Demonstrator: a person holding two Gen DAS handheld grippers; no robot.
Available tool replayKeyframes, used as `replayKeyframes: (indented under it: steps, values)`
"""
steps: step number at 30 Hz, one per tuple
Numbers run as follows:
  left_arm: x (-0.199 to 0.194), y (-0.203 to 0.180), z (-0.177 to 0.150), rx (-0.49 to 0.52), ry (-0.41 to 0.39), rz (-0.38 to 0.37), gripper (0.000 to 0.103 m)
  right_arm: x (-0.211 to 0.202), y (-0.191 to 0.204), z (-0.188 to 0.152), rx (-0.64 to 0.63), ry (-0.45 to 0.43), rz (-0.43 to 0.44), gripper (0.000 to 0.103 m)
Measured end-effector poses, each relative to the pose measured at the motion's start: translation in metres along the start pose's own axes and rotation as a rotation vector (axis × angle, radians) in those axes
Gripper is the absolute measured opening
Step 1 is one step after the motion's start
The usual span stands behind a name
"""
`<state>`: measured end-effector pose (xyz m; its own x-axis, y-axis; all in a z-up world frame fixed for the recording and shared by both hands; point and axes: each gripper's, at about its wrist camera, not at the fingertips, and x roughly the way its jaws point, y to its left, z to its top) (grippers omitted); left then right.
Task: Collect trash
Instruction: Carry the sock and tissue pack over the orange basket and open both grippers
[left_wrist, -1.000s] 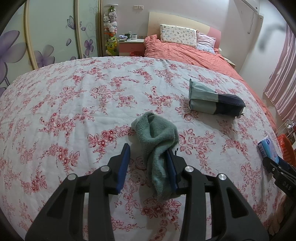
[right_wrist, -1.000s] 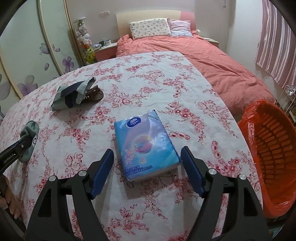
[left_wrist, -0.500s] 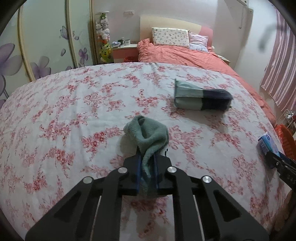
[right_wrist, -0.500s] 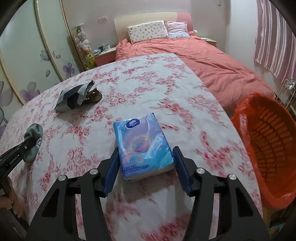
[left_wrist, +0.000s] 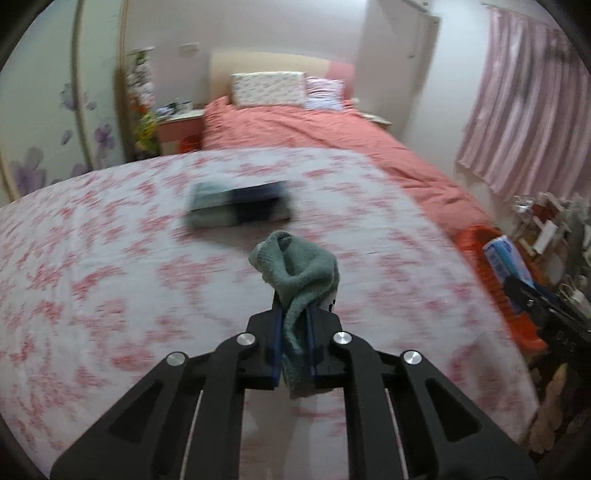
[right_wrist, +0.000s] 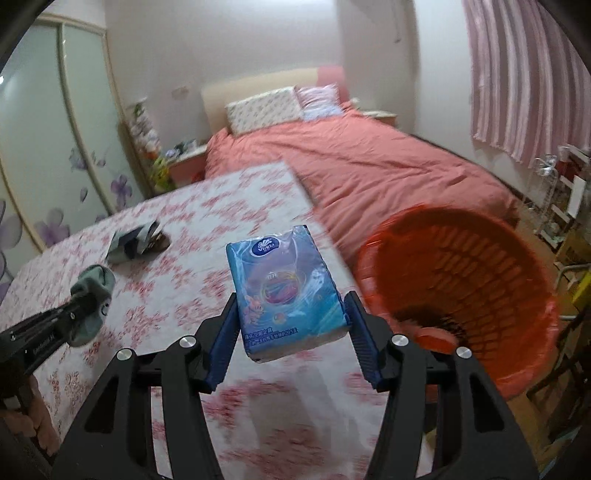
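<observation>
the left gripper (left_wrist: 293, 314) is clenched on a green sock (left_wrist: 299, 273), which bunches up above its fingertips, clear of the floral sheet (left_wrist: 110, 277). the right gripper (right_wrist: 291, 314) squeezes a blue tissue pack (right_wrist: 284, 284) between its pads, lifted off the sheet. an orange basket (right_wrist: 517, 354) sits just to its right, a folded grey and navy pouch (right_wrist: 129, 242) well beyond to its left.

Both cams sit on the grippers, looking fwd and down along the fingers, close over the floral cloth (left_wrist: 110, 258) toward the bed (right_wrist: 369, 166). Shared: cloth, bed, orange basket (right_wrist: 461, 273), folded bundle (left_wrist: 236, 206). Right cam also catches the left gripper (right_wrist: 92, 295) at its left edge.
</observation>
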<state>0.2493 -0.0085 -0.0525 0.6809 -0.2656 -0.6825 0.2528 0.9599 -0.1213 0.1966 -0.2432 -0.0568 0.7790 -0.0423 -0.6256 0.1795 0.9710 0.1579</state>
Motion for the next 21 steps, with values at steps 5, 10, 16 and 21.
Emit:
replayKeyframes:
  steps: [5, 10, 16, 21]
  values:
    - [-0.008, -0.048, 0.008, 0.03, -0.027, -0.112, 0.011, -0.024, -0.028, 0.007, 0.034, -0.079, -0.071, 0.056]
    - [-0.01, -0.09, 0.017, 0.054, -0.032, -0.206, 0.011, -0.038, -0.059, 0.016, 0.095, -0.136, -0.12, 0.056]
    - [-0.004, -0.142, 0.024, 0.101, -0.032, -0.3, 0.011, -0.037, -0.093, 0.023, 0.161, -0.172, -0.166, 0.056]
    - [0.012, -0.185, 0.026, 0.146, -0.001, -0.377, 0.011, -0.03, -0.116, 0.025, 0.199, -0.182, -0.177, 0.057]
